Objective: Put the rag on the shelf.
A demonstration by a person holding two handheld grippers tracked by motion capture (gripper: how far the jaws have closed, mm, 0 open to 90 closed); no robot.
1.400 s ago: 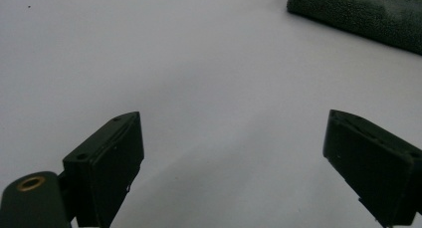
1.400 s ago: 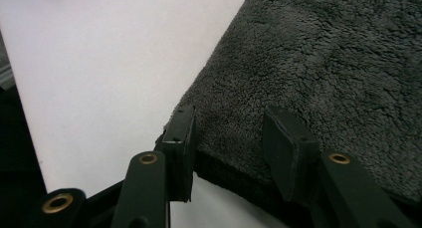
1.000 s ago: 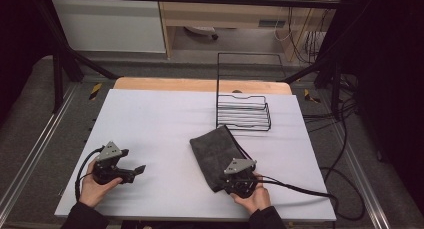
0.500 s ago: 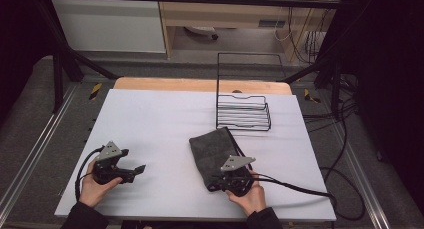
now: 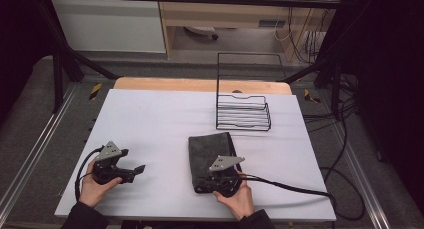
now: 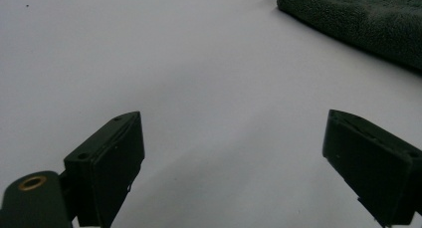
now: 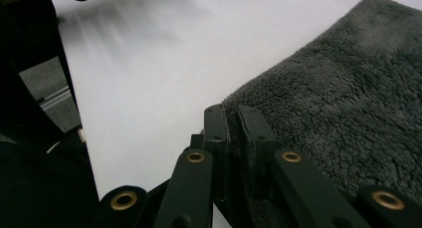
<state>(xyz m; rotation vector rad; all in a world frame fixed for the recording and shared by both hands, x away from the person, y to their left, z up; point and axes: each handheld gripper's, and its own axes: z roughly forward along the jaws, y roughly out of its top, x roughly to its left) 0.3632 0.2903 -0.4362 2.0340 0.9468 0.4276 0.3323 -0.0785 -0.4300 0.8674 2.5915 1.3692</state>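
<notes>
While left gripper (image 5: 136,170) gapes, right gripper (image 7: 233,119) pinches towel (image 7: 338,93) edge

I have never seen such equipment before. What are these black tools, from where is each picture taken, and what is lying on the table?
No robot here: a person holds a hand-held two-jaw gripper in each hand. The high view looks down on the white table from above the person's side. The other two pictures come from small cameras riding on the grippers, looking along their black jaws.

The left gripper rests on the bare table with its jaws wide apart and nothing between them. The right gripper has its jaws pinched on the near edge of a dark grey towel, which lies folded on the table. Beyond the towel stands a black wire rack; nothing seems to be in it. Cables trail from both grippers.
</notes>
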